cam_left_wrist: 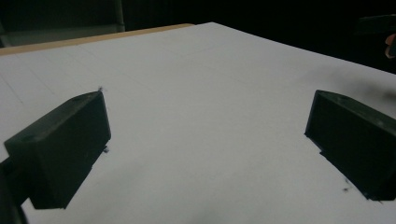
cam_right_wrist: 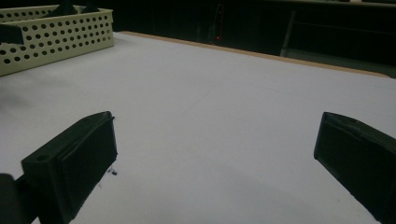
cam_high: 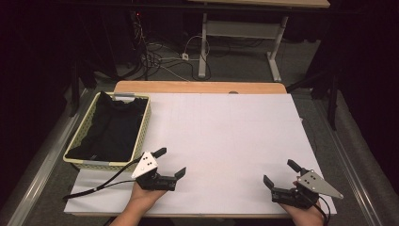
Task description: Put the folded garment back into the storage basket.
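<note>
Both grippers rest at the near table edge, left gripper and right gripper, jaws spread wide, nothing held; likely a ready pose. Dark garment lies inside the perforated basket, far left, nearest the left gripper.

A black garment lies crumpled in the pale-yellow perforated basket at the table's left edge.

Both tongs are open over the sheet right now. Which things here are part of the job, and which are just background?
Part of the job:
left tongs
right tongs
black garment
yellow basket
white sheet

Lying about:
cables on the floor
far table frame
</note>
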`<state>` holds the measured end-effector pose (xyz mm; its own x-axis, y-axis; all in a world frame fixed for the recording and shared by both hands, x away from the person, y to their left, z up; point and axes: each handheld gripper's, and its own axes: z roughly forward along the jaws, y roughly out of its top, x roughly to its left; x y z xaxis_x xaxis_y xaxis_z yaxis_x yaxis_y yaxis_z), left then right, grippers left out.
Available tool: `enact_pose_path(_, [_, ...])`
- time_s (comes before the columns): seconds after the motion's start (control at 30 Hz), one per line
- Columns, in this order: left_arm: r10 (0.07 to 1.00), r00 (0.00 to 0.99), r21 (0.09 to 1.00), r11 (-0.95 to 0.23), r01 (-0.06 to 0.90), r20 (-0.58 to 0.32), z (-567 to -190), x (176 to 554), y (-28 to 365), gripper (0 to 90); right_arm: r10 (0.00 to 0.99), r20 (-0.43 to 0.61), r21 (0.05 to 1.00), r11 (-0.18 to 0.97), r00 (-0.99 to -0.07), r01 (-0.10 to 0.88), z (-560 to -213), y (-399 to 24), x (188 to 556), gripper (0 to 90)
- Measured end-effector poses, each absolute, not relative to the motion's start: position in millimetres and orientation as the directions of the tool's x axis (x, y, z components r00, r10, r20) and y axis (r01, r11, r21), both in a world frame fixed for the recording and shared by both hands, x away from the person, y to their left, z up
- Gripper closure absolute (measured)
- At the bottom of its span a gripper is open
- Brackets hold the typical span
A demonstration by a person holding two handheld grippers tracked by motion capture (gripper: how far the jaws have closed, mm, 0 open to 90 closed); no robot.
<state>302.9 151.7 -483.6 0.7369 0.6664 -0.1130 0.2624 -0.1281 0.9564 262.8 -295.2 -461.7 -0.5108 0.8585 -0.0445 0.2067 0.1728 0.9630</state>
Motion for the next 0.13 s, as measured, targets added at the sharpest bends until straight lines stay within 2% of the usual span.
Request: enact_pose_path(0.13, [0.668,0.736,0.959,-0.127,0.253,-0.106,-483.7,301.9,151.8,0.0,0.863,-0.044,0.964,0.169,-0.504,0.204,-461.2,-295.0,260.8,0.1])
